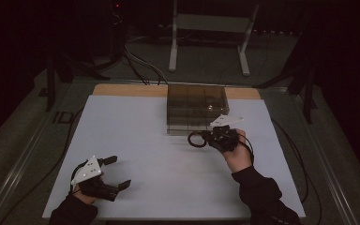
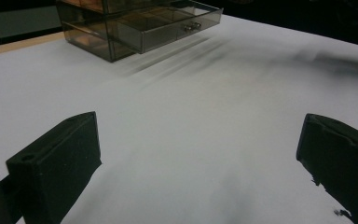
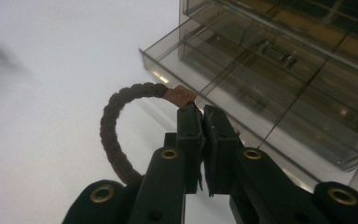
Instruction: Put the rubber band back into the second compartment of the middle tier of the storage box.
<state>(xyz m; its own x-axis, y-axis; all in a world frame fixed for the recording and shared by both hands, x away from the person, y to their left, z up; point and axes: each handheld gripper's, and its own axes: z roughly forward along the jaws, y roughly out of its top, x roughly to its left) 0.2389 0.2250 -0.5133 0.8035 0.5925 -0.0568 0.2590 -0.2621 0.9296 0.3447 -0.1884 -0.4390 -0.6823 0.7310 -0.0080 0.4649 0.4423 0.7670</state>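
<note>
A dark braided ring [image 3: 116, 126] with a small brown tag [image 3: 180, 95] hangs from my right gripper [image 3: 202, 116], whose jaws are shut on it beside the tag. In the high view the ring [image 1: 196, 139] sticks out to the left of the right gripper [image 1: 207, 137], just in front of a smoky clear drawer box [image 1: 197, 108]. The box's bottom drawer [image 3: 242, 98] is pulled out a little, close to the ring. My left gripper [image 1: 118, 172] rests low at the near left, jaws wide open with nothing between them [image 2: 200, 154]. The drawer box [image 2: 140, 23] stands far ahead of it.
A white sheet [image 1: 159, 159] covers the table, with a wooden strip [image 1: 122, 89] at its far edge. A white stand [image 1: 211, 28] and cables lie on the floor behind. Another cable [image 1: 304, 159] runs along the table's right side.
</note>
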